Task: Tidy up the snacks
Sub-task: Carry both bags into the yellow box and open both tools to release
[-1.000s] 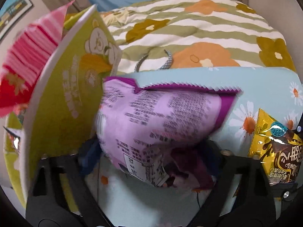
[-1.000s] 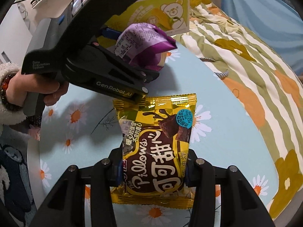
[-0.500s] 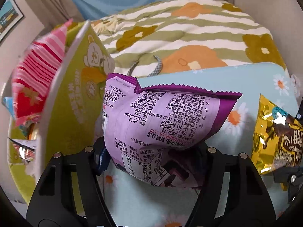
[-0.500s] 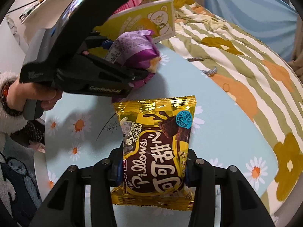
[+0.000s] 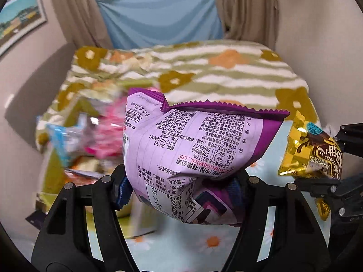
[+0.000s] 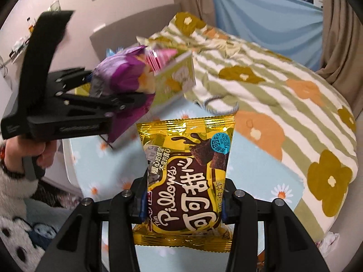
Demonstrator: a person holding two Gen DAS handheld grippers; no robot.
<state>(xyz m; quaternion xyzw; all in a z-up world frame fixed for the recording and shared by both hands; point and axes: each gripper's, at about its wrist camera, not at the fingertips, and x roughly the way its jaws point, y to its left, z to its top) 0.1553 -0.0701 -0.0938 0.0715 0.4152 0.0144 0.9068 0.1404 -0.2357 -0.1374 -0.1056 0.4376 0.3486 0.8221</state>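
While both packs hang above the daisy-print table (image 6: 261, 174), each gripper clamps one snack.
L gripper (image 5: 181, 190) pinches the purple bag (image 5: 195, 149), back label up; R gripper (image 6: 181, 204) pinches the gold cocoa pack (image 6: 188, 170). Only L view shows blurred snack pile (image 5: 90, 140) in the box; only R view shows the hand (image 6: 34, 156) w/ fuzzy sleeve, box front (image 6: 179, 77).

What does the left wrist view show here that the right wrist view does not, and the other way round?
Only the left wrist view shows the printed back of the purple snack bag and a blurred heap of pink and blue packets at left. Only the right wrist view shows the front of the gold Pillows bag, the hand holding the left tool, and a fuzzy sleeve. Both show each bag clamped in a tool, the daisy-print table and the floral striped blanket.
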